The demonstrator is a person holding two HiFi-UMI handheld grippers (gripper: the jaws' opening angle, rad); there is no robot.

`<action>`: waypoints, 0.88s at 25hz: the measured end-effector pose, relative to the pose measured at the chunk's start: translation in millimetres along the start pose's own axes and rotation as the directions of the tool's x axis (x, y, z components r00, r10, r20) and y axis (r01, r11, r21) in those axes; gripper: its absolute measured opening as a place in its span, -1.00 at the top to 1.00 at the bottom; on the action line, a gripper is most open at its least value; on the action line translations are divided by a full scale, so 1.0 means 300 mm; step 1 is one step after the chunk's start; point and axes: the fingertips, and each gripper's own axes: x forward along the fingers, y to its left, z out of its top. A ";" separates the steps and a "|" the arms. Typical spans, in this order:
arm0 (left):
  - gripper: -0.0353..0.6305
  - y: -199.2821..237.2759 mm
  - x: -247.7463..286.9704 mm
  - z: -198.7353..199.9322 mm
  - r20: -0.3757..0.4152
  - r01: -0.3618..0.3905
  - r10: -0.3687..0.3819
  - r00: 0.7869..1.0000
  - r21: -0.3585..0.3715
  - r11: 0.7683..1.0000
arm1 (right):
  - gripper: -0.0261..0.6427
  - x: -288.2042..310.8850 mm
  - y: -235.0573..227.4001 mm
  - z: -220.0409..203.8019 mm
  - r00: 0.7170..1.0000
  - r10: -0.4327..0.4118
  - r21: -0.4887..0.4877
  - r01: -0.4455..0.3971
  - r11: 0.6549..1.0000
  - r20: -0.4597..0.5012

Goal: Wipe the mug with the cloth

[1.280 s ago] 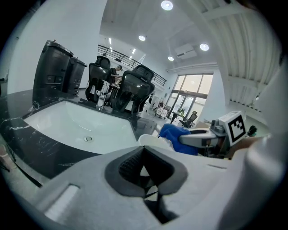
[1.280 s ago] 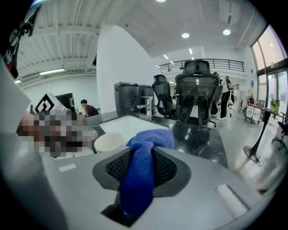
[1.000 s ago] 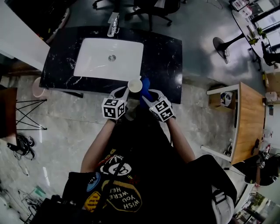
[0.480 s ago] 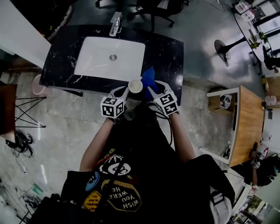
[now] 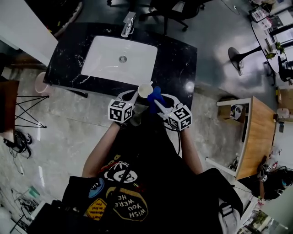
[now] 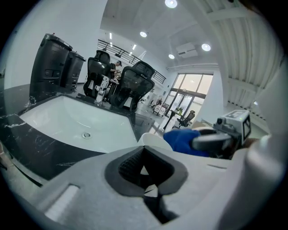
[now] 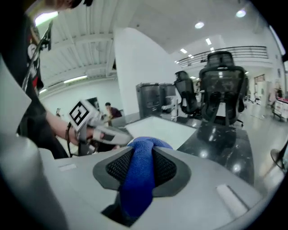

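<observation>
In the head view a white mug is held above the front edge of the black marble counter. My left gripper is shut on the mug; the left gripper view shows a sliver of white between the dark pads and the mug's rim just beyond them. My right gripper is shut on a blue cloth, which sits bunched against the mug's right side. In the right gripper view the cloth runs between the pads, with the left gripper beyond it.
A white sink basin with a faucet is set in the counter to the left of the mug. Office chairs stand behind the counter. A wooden table is at the right. The floor is grey tile.
The blue cloth rose beside the mug, then came back down against its right side. The right gripper shifted slightly right and nearer me. The left gripper kept its hold on the mug.
</observation>
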 end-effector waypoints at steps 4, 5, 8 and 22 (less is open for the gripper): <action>0.88 0.013 0.003 0.005 0.006 -0.010 0.010 1.000 -0.017 1.000 | 0.56 -0.001 -0.162 0.068 0.991 -0.132 0.055 0.130 0.990 0.038; 0.88 0.008 0.004 0.002 0.003 -0.008 0.008 1.000 -0.019 1.000 | 0.56 0.020 -0.158 0.022 0.991 -0.129 0.018 0.129 0.991 -0.023; 0.88 -0.003 0.009 -0.013 -0.013 -0.003 0.002 1.000 -0.022 1.000 | 0.56 0.069 -0.032 -0.125 0.983 -0.040 -0.116 0.019 0.993 -0.181; 0.88 0.005 0.001 -0.007 -0.007 -0.019 0.018 1.000 -0.018 1.000 | 0.56 0.011 -0.194 0.030 0.986 -0.166 -0.028 0.165 0.986 -0.019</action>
